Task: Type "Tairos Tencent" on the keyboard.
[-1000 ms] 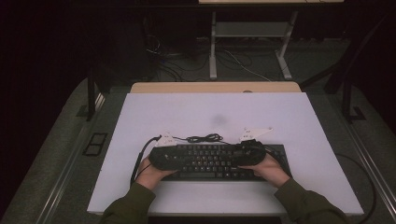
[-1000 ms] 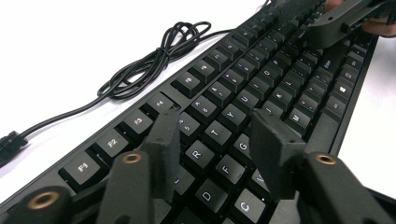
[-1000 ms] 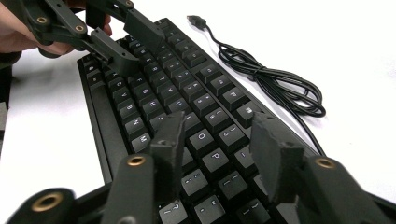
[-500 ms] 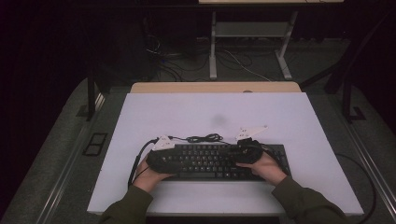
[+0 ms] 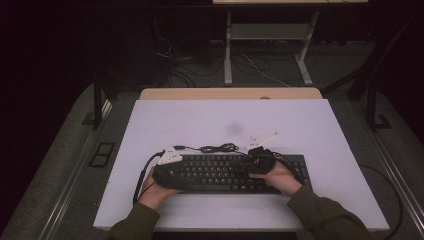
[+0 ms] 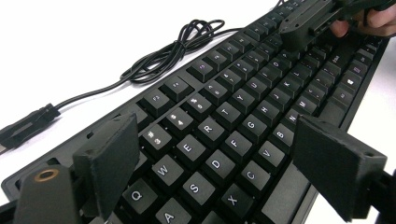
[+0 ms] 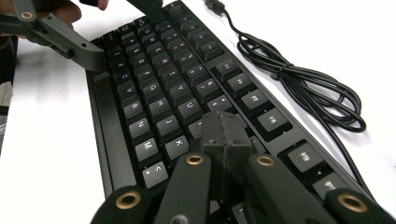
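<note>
Lying under both tools, keyboard [image 5: 225,172], left tool [image 6: 210,154] spread, right tool [image 7: 227,135] closed

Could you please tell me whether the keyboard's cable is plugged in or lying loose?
Loose: the cable lies coiled on the table behind the keyboard, its plug free.

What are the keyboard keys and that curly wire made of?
The keyboard keys look like hard matte black plastic: smooth moulded caps with printed letters and a soft sheen. Its wire looks rubbery, with a plastic-like coating: it bends in loose glossy loops on the white table. I cannot tell what is inside either.
</note>
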### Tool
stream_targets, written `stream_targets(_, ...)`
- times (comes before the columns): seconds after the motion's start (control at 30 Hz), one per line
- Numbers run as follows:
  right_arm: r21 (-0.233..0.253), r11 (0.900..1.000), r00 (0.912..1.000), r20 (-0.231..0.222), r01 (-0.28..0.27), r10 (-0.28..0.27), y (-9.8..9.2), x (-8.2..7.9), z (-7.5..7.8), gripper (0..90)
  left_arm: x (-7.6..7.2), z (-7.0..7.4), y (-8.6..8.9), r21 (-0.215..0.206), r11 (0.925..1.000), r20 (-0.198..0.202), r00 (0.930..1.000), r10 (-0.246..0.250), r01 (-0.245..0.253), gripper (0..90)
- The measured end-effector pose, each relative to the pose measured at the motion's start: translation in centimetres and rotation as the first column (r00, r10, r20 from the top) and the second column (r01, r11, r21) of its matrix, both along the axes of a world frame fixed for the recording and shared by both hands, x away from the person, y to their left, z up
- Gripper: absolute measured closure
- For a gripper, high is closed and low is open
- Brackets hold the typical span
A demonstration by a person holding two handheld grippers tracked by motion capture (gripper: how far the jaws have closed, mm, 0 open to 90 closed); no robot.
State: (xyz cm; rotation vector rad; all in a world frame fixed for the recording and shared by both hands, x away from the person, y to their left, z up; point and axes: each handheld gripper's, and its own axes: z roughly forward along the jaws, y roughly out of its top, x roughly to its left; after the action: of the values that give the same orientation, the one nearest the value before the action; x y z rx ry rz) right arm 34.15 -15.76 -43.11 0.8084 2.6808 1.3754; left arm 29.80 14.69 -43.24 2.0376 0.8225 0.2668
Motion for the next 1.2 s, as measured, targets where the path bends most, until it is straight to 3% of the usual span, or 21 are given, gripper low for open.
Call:
stream_targets(0.33,-0.018,1.0,0.9998,-0.003,-0.019,0.019,0.7,0.3,-0.2,89.3,-0.4,0.0,0.5,-0.002,0.9998,-0.002,0.9998,0.02,-0.02,12.0)
stream_targets(1.2,-0.069,0.997,0.9995,0.003,-0.031,0.031,1.3,0.2,-0.8,89.4,-0.4,-0.1,0.4,0.006,0.9999,-0.006,0.9999,0.016,-0.016,12.1)
